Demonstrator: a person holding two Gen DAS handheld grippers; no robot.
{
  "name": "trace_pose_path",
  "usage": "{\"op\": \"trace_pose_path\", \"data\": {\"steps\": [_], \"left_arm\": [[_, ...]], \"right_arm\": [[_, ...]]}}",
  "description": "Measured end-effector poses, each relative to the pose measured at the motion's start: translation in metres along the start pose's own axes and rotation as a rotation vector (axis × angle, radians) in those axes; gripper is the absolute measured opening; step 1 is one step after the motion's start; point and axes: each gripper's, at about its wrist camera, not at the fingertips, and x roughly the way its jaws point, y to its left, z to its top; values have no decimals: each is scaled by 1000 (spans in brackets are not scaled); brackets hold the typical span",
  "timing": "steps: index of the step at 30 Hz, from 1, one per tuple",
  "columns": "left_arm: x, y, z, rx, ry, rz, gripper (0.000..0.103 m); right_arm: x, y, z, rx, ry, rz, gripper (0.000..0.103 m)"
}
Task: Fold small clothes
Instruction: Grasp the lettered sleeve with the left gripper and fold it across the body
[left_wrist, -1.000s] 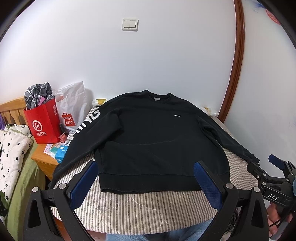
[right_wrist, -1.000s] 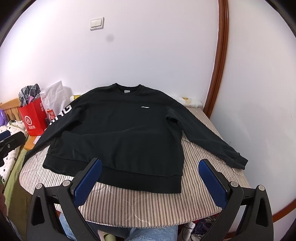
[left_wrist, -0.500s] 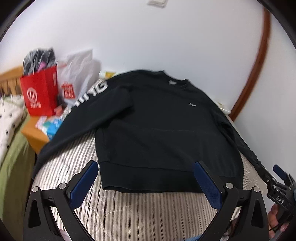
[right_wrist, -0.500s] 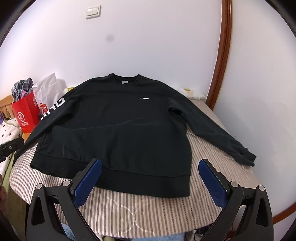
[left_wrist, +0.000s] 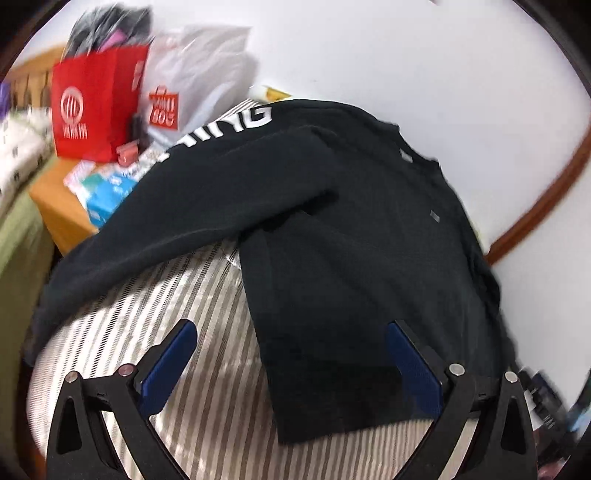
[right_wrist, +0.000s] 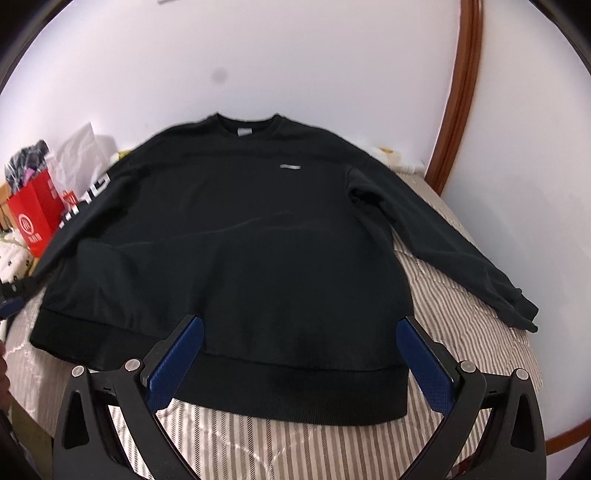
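A black sweatshirt (right_wrist: 229, 236) lies face up and spread flat on a striped quilted cover (right_wrist: 461, 317); its neckline points to the wall, a small pale logo sits on the chest, and white block letters run down the sleeve on the left of the view (left_wrist: 207, 192). The other sleeve (right_wrist: 436, 236) stretches out to the right, its cuff near the cover's edge; the ribbed hem (right_wrist: 303, 387) lies nearest the cameras, with a band of bare striped cover in front of it. The left gripper (left_wrist: 291, 365) hovers over the hem's left corner, jaws spread wide and holding nothing (this view is blurred); the right gripper (right_wrist: 299, 358) hangs above the hem's middle, equally wide apart and empty. To the left, a red paper bag (left_wrist: 96, 107) and a white plastic bag (left_wrist: 199, 70) stand on a wooden bedside table (left_wrist: 59, 206), close beside the lettered sleeve.
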Motion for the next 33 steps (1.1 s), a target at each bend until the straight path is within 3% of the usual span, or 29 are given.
{"op": "trace_pose_path", "data": {"steps": [6,11,16,20,21,23,25,29,33], "left_arm": [[16,31,11,-193,-25,-98,92],[38,50,21,-308,-18,-109,76],[46,59,33,-373,-45,-124,69],[53,67,45,-413,-51,-93,50],[54,68,47,-415,-53,-82,47],[57,66,53,-394,-46,-15,21],[57,58,59,-344,-53,29,12],[41,29,79,-207,-125,138,7],[24,-4,104,-102,-183,137,6]], "right_arm": [[25,0,9,-26,15,-20,102],[43,-4,17,-22,31,-21,102],[53,-9,22,-28,42,-33,102],[62,-13,24,-20,60,-31,102],[65,-14,25,-20,65,-34,102],[72,-16,28,-18,73,-34,102],[80,-19,32,-6,78,-28,102],[88,-28,37,14,79,-15,102],[91,-38,38,34,75,-6,102]]}}
